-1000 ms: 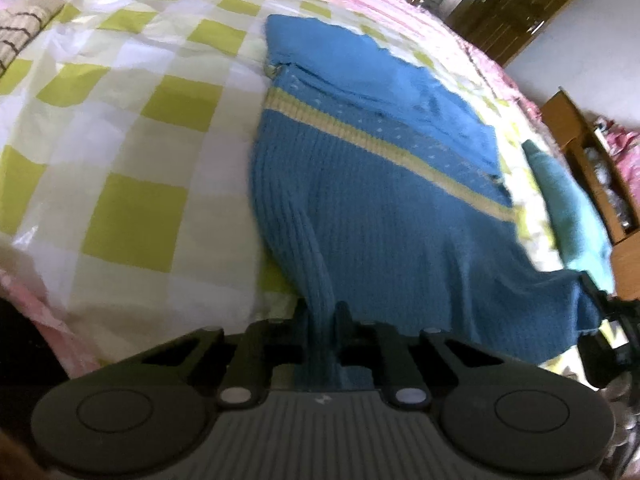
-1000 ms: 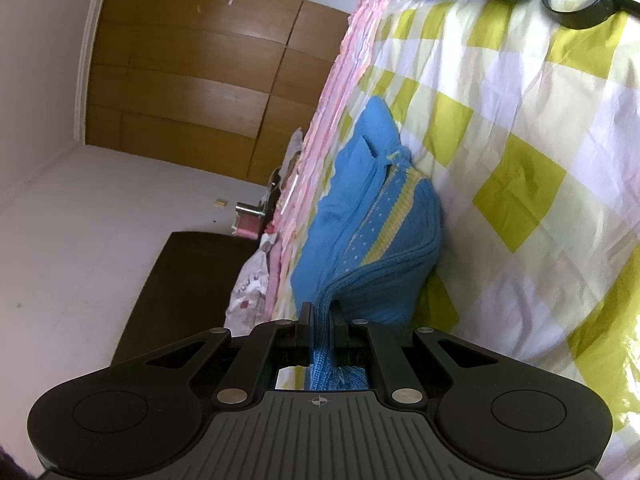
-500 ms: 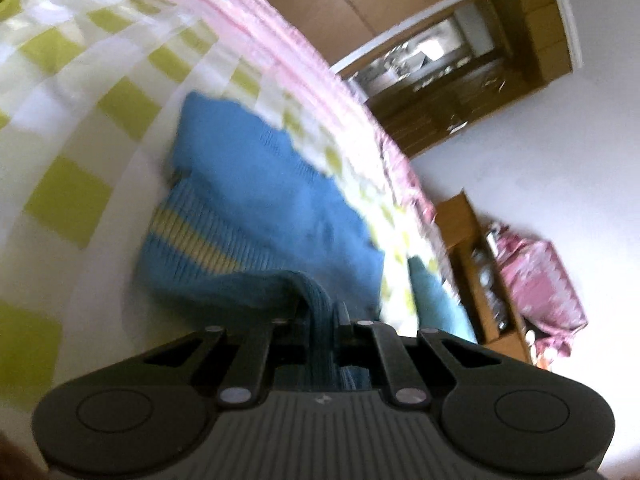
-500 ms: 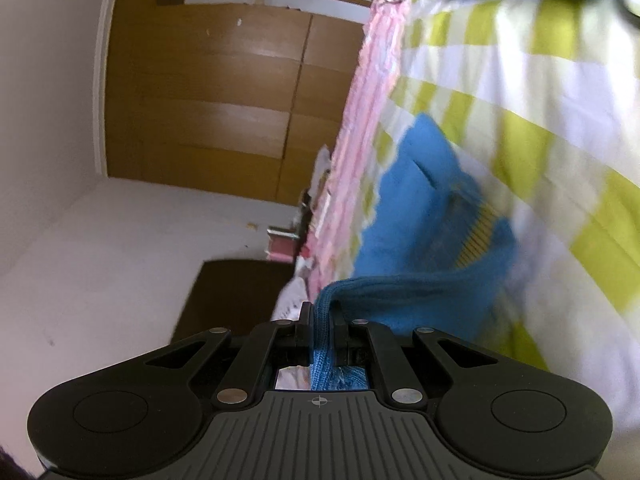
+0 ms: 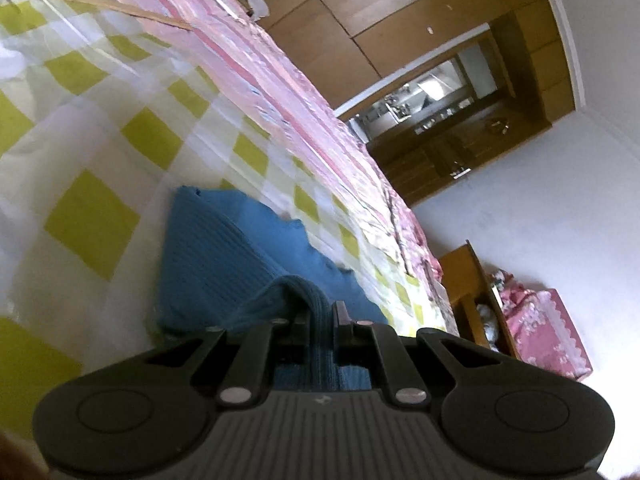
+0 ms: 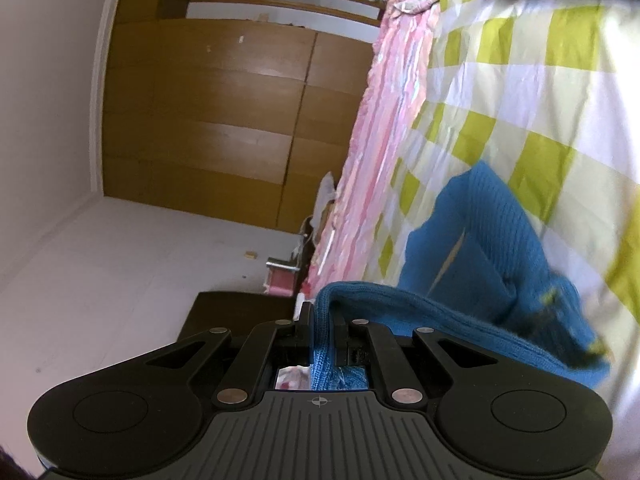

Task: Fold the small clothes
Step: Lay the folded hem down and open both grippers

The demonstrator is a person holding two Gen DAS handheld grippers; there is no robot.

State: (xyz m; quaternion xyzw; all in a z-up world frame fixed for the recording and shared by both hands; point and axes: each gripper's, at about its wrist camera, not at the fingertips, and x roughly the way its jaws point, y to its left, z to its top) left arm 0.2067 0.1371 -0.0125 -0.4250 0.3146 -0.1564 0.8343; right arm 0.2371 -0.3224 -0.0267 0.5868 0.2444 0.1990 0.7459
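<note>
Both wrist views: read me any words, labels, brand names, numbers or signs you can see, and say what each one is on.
No readable words or numbers in either view.
Left tongs: a small pale mark moulded on the ribbed housing, too small to read.
Right tongs: a small crosshair symbol on the housing, no letters.
Blue sweater: no label or tag showing.
Checked bed cover: pattern only, no print.

Ribbed blue knit sweater; matt black plastic gripper
</note>
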